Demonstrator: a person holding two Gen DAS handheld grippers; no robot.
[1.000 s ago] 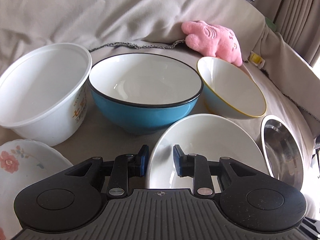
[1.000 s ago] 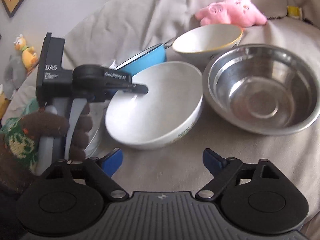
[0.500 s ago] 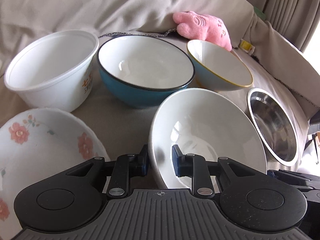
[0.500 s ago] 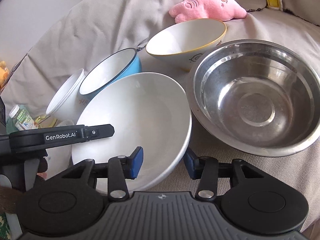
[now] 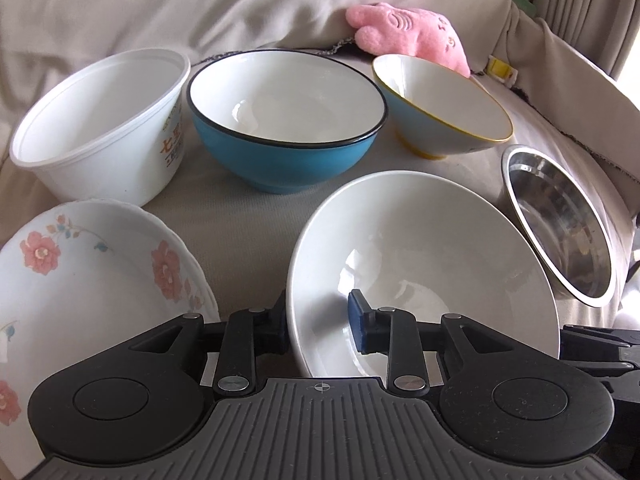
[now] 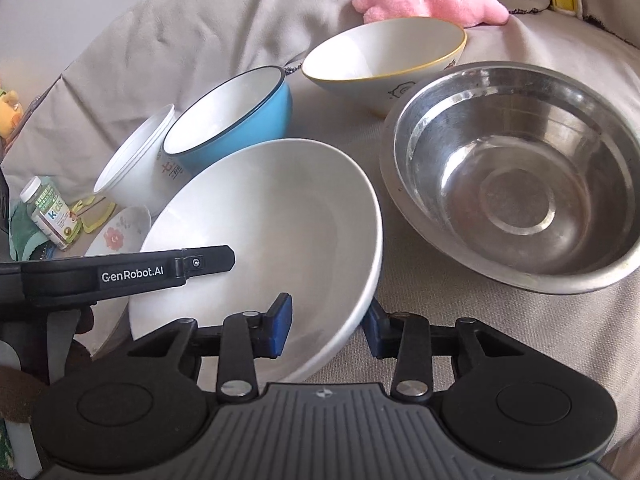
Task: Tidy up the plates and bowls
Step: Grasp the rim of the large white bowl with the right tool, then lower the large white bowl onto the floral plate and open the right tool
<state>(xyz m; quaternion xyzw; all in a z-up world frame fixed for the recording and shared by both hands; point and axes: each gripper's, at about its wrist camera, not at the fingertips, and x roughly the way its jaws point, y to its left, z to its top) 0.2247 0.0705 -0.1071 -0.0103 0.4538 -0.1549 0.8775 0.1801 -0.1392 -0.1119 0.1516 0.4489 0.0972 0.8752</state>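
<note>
The right gripper [image 6: 326, 330] has closed on the white bowl's [image 5: 420, 264] rim; left gripper [image 5: 318, 324] jaws, just widened, seemingly straddle it loosely: uneven grip may tip it

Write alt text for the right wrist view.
The right tool straddles the near rim of a white bowl on a beige cover, the left tool reaching in opposite. A steel bowl sits right; blue bowl behind.

I see a wide bowl [image 5: 432, 240] nearest me, metal bowl [image 5: 560, 224] right of it, plate [image 5: 80, 280] left, three bowls [image 5: 288, 120] behind, plush toy [image 5: 412, 36] at the sofa [image 5: 240, 216] back.
</note>
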